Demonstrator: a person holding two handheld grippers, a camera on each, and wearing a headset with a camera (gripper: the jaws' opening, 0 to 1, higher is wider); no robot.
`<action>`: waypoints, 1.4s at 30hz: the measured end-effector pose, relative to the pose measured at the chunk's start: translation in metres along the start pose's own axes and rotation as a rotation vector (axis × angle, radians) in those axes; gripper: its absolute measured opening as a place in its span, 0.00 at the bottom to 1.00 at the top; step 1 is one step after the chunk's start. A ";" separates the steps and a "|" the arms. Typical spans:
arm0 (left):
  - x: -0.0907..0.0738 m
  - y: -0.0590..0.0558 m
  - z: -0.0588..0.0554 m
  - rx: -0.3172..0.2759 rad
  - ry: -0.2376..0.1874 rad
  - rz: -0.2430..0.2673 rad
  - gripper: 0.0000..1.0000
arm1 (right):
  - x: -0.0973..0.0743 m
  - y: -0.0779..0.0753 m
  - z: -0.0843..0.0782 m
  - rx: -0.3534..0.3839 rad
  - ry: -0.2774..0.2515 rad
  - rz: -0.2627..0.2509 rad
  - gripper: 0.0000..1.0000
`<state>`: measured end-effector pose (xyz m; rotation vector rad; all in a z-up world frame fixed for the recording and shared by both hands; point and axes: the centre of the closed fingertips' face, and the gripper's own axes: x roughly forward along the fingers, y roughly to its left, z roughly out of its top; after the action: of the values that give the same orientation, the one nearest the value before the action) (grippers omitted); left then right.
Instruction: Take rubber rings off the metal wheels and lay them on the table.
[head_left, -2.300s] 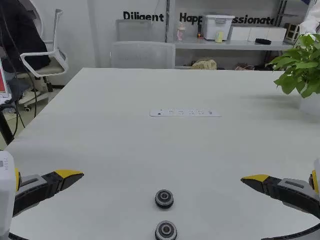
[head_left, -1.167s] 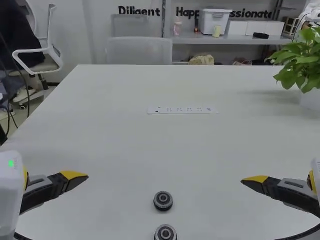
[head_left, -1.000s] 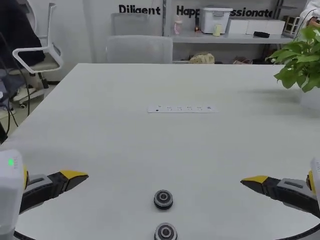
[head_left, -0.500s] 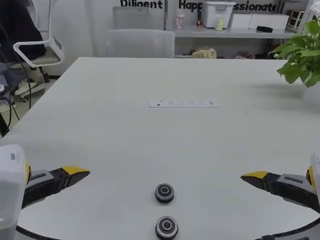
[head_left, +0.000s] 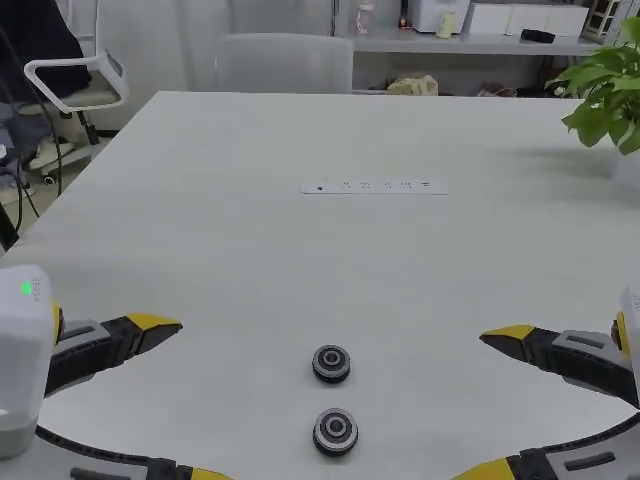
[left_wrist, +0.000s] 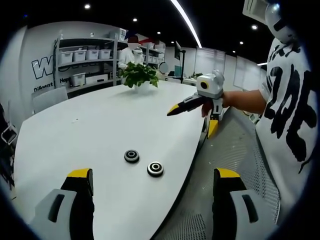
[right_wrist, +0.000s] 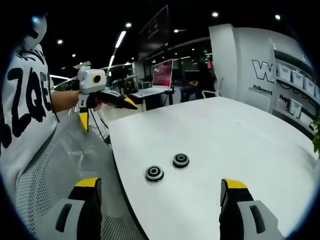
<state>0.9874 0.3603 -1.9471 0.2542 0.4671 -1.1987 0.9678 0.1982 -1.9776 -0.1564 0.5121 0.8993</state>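
Hovering either side of the work, the left gripper (head_left: 192, 398) and the right gripper (head_left: 478, 402) both have their jaws spread wide and hold nothing. Between them, well apart from either, the two metal wheels lie flat on the table (head_left: 250, 250) close to its near edge: the farther wheel (head_left: 331, 364) and the nearer wheel (head_left: 335, 431), each with its dark rubber ring (head_left: 316, 365) on the rim, so no ring appears to be off yet. The risk I see is the edge. These wheels look small and smooth, and an off-centre pinch could skid one toward the person and off the table, or knock it into its neighbour. A stretched ring could also snap loose and fly if the wheel is not pinned by the other gripper. As for writing, a large "W" (right_wrist: 263, 69) stands on the far wall; the smaller words beside it are too small to read, and the black characters on the person's white shirt (left_wrist: 287, 100) are warped and cut off.
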 end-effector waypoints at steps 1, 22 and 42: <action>0.000 0.000 0.000 0.000 0.001 -0.001 0.99 | 0.000 0.000 0.000 0.000 0.001 0.000 0.99; 0.005 0.003 -0.001 -0.002 0.009 -0.013 0.99 | 0.011 -0.007 0.006 -0.029 0.006 0.024 0.99; 0.010 0.004 0.004 0.024 0.022 -0.028 0.99 | 0.013 -0.010 0.010 -0.047 0.000 0.041 0.99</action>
<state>0.9950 0.3516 -1.9489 0.2824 0.4767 -1.2308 0.9857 0.2044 -1.9761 -0.1895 0.4954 0.9517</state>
